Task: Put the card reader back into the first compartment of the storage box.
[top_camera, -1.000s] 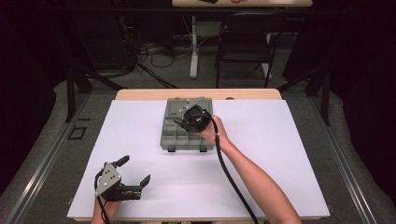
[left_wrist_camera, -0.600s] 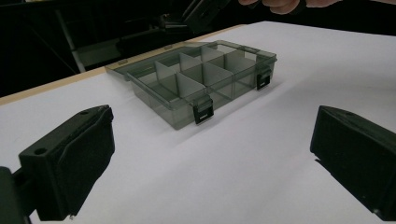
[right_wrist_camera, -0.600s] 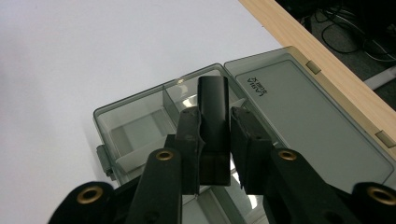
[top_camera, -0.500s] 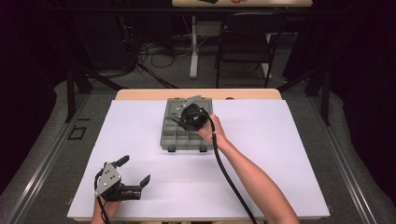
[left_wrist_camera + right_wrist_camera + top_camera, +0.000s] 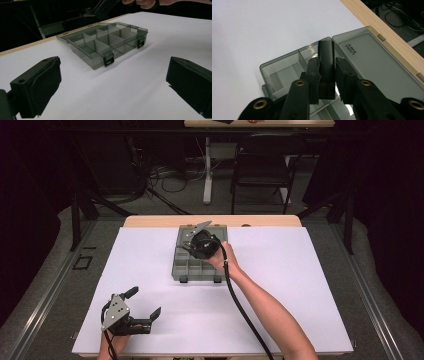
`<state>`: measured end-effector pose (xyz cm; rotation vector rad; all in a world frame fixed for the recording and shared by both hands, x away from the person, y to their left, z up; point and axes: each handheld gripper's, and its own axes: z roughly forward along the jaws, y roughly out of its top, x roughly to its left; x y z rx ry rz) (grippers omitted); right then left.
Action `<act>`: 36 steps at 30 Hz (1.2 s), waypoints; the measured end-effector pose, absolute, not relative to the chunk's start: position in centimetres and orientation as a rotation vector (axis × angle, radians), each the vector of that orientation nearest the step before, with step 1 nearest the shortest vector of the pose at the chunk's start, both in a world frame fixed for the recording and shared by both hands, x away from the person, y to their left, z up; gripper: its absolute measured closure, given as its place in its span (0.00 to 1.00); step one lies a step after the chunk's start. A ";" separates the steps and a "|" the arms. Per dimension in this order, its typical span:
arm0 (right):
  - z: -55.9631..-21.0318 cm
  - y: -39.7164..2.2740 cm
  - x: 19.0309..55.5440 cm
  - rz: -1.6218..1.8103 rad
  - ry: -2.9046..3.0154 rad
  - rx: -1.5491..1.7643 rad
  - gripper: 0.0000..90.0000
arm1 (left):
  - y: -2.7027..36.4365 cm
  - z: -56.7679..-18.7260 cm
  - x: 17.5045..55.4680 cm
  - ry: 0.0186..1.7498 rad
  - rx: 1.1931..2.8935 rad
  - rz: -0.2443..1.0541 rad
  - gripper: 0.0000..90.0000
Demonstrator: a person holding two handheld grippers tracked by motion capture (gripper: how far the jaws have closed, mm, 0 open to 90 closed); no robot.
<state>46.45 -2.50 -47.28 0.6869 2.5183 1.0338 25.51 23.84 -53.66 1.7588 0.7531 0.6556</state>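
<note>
Clamping a smooth black bar (image 5: 326,65), right hand-held gripper (image 5: 327,75) over smoky plastic box (image 5: 287,72)

My right gripper (image 5: 192,241) is stretched forward on a straight arm, its fingers (image 5: 313,75) clamped together. My left gripper (image 5: 145,307) hangs low and near me, fingers (image 5: 40,85) spread wide.

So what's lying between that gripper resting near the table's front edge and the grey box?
Nothing: in the left gripper view, bare white table cover runs from the open left gripper to the compartment box. The high view agrees.
</note>
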 end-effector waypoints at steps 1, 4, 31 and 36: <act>-47.3 -2.5 46.5 1.029 2.519 0.688 0.82 | 23.8 -53.7 25.5 0.753 1.759 0.655 0.00; -47.4 -2.4 46.6 1.022 2.518 0.693 0.82 | 23.8 -53.7 25.5 0.754 1.757 0.655 0.00; -48.1 -0.2 47.9 0.978 2.518 0.791 0.82 | 23.8 -53.6 25.5 0.749 1.755 0.656 0.00; -48.5 0.3 48.1 0.957 2.521 0.806 0.82 | 23.8 -53.6 25.5 0.751 1.754 0.655 0.00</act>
